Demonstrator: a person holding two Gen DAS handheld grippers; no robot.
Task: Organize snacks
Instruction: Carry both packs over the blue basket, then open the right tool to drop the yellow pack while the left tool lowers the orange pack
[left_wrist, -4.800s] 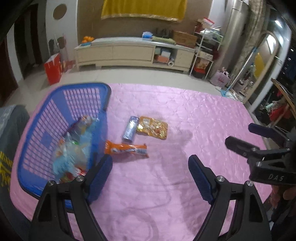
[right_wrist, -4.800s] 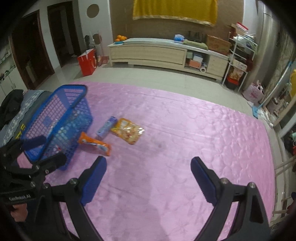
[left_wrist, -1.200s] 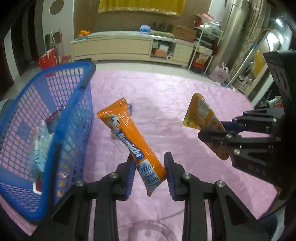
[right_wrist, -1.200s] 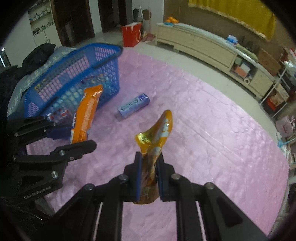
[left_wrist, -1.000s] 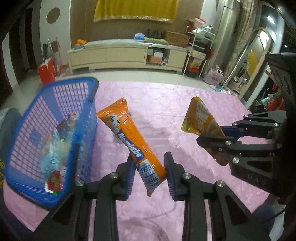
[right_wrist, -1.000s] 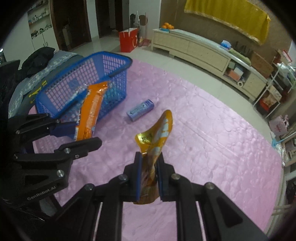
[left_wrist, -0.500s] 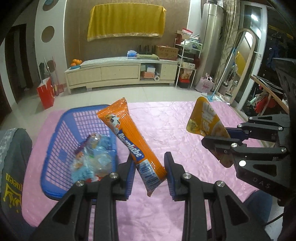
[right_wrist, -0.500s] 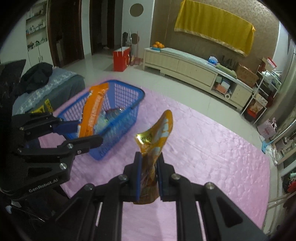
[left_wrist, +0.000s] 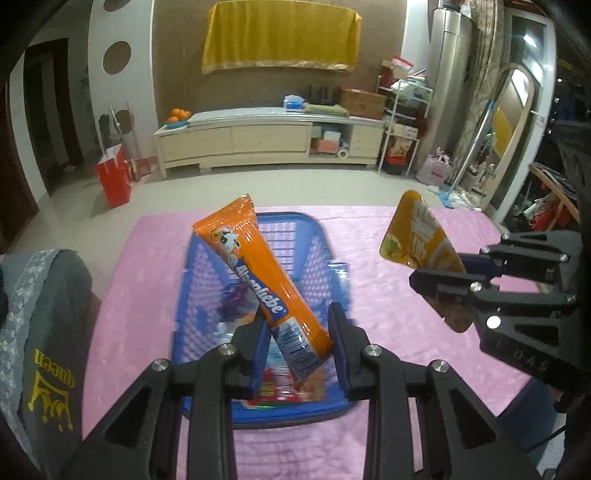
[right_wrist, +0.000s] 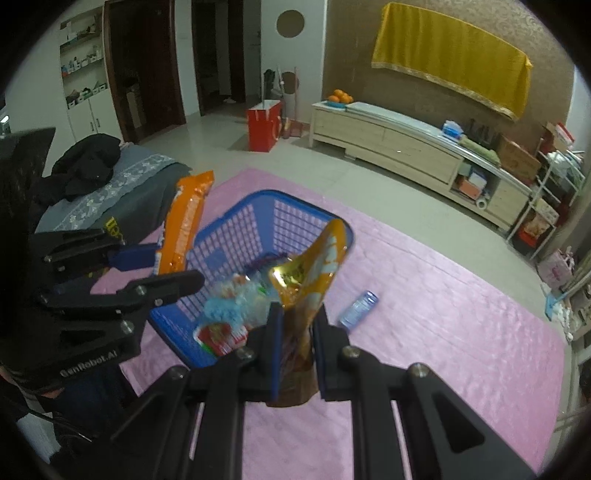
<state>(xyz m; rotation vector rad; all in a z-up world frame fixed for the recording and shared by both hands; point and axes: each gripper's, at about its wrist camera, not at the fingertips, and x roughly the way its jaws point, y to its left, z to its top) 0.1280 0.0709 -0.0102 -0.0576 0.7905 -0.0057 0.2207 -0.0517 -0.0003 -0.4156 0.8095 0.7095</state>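
Two packets are up in the air above the blue plastic lattice basket, one in each gripper. The left gripper pinches the lower end of a long orange foil biscuit packet, whose long axis slants up and away to the left, its body hanging over the basket's open mouth. The right gripper has its pads pressed tight on the bottom of a crinkled golden-orange snack pouch, which stands nearly upright and curls at the top — in the right wrist view it sits over the basket's near right corner, by the rim. Of the two, the left hand looks the better centred over the opening, so its packet could probably drop first; the right may want to come further in over the basket before letting go. Inside, clear and red wrapped snacks already fill the near half, leaving the far half free. On the pink quilted cover one blue cylindrical snack tube lies apart, just right of the basket — a job not yet done
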